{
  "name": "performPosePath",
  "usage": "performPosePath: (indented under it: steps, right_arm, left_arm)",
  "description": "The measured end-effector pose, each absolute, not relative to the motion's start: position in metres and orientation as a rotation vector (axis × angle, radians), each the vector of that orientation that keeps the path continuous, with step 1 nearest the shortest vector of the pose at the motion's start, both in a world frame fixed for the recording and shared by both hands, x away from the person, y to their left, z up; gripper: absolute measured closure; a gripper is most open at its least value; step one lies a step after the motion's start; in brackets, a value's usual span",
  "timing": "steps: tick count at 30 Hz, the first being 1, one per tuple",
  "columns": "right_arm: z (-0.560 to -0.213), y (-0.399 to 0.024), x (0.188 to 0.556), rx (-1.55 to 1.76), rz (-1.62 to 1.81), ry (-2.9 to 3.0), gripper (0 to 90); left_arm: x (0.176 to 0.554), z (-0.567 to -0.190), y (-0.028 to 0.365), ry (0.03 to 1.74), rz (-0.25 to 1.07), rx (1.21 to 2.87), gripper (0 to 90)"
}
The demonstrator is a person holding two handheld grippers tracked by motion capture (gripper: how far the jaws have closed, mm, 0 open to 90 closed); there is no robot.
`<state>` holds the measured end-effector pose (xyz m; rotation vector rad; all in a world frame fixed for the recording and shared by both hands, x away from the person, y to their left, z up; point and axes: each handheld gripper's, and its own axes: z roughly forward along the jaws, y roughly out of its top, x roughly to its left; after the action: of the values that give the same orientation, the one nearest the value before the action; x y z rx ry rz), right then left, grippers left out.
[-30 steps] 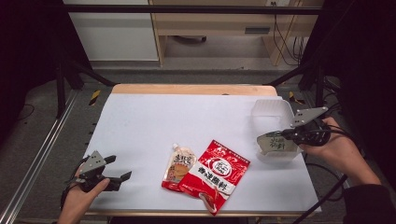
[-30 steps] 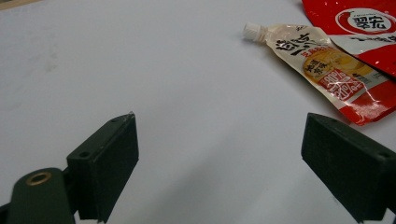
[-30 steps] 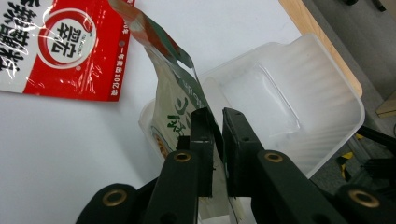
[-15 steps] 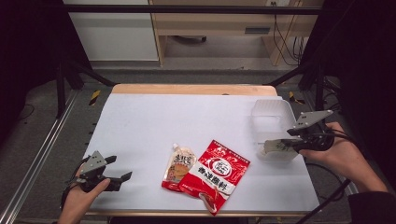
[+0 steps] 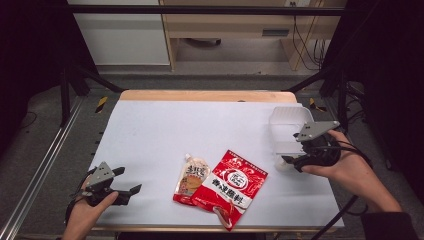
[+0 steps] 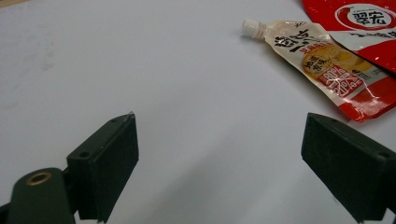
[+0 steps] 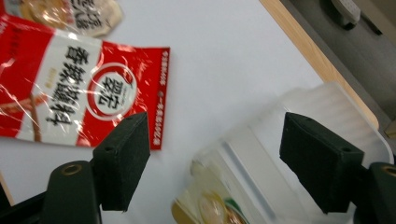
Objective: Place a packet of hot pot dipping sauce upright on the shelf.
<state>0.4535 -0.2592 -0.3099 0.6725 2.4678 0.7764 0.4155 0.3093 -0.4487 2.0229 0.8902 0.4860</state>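
Observation:
A red snack packet (image 5: pixel 230 186) lies flat near the table's front edge, partly over a spouted sauce pouch (image 5: pixel 192 176) on its left. My left gripper (image 5: pixel 120 189) rests open at the front left, pointing at the pouch (image 6: pixel 322 60) with bare table between its jaws. My right gripper (image 5: pixel 292 161) hovers open at the right, over the near end of a clear plastic container (image 5: pixel 289 126). Its own view shows the red packet (image 7: pixel 79 93), the container (image 7: pixel 322 116) and a small blurred clear packet (image 7: pixel 210 203) just below the jaws.
The white table top (image 5: pixel 200 130) has a wooden back edge (image 5: pixel 207 95). Dark frame posts (image 5: pixel 75 75) stand at both sides. Cables trail from both grippers, and the right one's cable (image 5: pixel 345 210) crosses the front right corner.
My right gripper has drifted a little to the right and nearer the front edge, by the container. The left gripper and both packets have stayed put.

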Motion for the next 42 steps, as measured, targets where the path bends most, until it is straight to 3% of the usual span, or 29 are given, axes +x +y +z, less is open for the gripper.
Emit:
performPosePath:
  steps: [6, 29, 33, 42]
  right_arm:
    - [-0.305, -0.226, 0.452, 0.624, 0.797, 2.47, 22.2]
    - [-0.318, -0.165, 0.447, 0.662, 0.894, 2.447, 15.4]
    - [-0.33, -0.14, 0.445, 0.661, 0.905, 2.483, 19.8]
    - [-0.371, -0.08, 0.452, 0.66, 0.931, 2.585, 42.9]
  left_arm:
    - [0.415, -0.449, 0.308, 0.882, 0.488, 2.035, 10.9]
    - [0.413, -0.449, 0.305, 0.867, 0.503, 2.056, 10.8]
    - [0.413, -0.448, 0.304, 0.863, 0.506, 2.064, 10.9]
    - [0.412, -0.447, 0.305, 0.857, 0.527, 2.07, 10.8]
